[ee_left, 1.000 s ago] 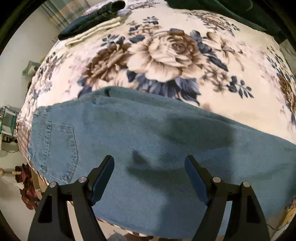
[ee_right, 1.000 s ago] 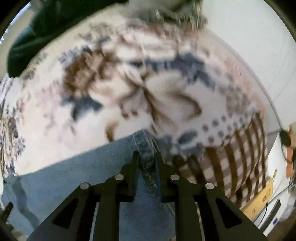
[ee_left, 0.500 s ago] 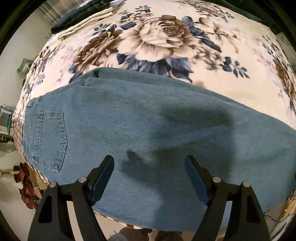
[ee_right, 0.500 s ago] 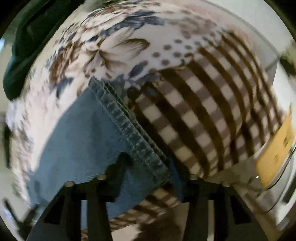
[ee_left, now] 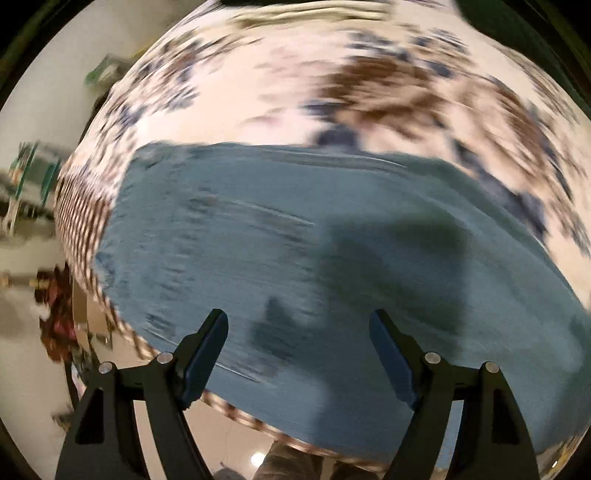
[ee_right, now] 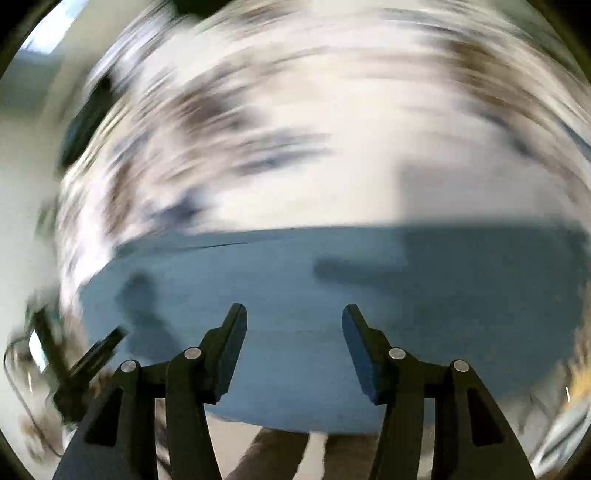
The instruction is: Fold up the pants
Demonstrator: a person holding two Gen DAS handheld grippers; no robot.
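Observation:
Blue denim pants (ee_left: 295,240) lie flat across the near side of a floral blanket (ee_left: 258,92), lengthwise left to right. Both views are motion-blurred. My left gripper (ee_left: 297,328) is open and empty, hovering above the pants near their front edge. In the right wrist view the pants (ee_right: 332,295) fill the lower half. My right gripper (ee_right: 293,317) is open and empty above them. The other gripper (ee_right: 92,354) shows blurred at the lower left of that view.
A checked cloth (ee_left: 81,199) hangs over the surface's left edge. A dark green garment (ee_left: 517,22) lies at the far right corner. Floor and clutter (ee_left: 33,184) show beyond the left edge. The person's legs (ee_right: 280,454) stand at the near edge.
My right gripper has let go of the pants hem, opened, and swung left over the middle of the pants. My left gripper stayed open and shifted toward the waist end.

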